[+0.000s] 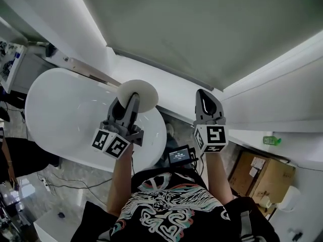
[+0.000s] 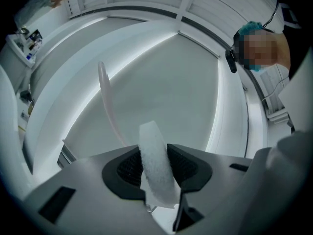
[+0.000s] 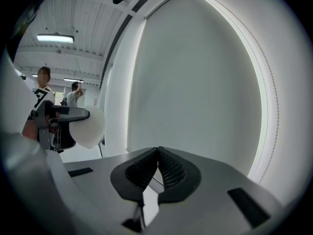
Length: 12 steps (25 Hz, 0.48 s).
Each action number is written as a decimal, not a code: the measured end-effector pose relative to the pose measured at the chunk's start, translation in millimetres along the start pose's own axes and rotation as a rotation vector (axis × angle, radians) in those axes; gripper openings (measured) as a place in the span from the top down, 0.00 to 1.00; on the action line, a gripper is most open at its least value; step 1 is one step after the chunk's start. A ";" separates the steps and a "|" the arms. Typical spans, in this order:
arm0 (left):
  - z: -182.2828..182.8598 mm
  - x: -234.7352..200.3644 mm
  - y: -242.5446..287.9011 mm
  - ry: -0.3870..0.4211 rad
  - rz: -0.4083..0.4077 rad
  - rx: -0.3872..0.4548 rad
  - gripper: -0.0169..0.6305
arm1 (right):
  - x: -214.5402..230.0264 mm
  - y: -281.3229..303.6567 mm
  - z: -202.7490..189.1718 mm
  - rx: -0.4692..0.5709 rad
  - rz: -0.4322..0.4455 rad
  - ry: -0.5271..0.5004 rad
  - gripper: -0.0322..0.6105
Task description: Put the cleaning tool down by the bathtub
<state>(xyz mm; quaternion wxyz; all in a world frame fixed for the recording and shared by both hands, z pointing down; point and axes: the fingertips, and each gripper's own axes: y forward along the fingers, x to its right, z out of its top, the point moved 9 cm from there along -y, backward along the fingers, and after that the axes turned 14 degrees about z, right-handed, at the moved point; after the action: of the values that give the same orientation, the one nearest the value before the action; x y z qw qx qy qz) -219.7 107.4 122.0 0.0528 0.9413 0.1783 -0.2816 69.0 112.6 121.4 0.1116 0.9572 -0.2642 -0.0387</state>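
The cleaning tool (image 1: 138,95) is a round white pad with a fuzzy white strap. In the head view it hangs over the right end of the white oval bathtub (image 1: 60,110). My left gripper (image 1: 128,101) is shut on it. In the left gripper view the strap (image 2: 156,163) is pinched between the dark pads, and the pad's thin edge (image 2: 107,104) rises beyond them. My right gripper (image 1: 204,101) is held to the right of the tub, shut with nothing in it. Its pads meet at the tip (image 3: 157,153), and the pad (image 3: 88,126) shows at its left.
A grey wall panel (image 1: 202,29) fills the space ahead, with a white ledge below it. A small screen device (image 1: 180,155) sits between my arms. A cardboard box (image 1: 262,173) and a green bottle (image 1: 271,140) are at the right. Cables lie on the floor at the lower left.
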 end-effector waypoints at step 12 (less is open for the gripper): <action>-54.7 -32.2 33.0 -0.013 0.064 -0.105 0.75 | 25.3 38.6 -48.5 -0.084 0.034 0.010 0.91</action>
<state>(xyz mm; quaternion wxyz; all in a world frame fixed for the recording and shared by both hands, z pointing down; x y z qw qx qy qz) -204.8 77.7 185.4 0.1121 0.9406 0.1624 -0.2762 78.0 76.7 177.2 0.1536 0.9472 -0.2781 -0.0432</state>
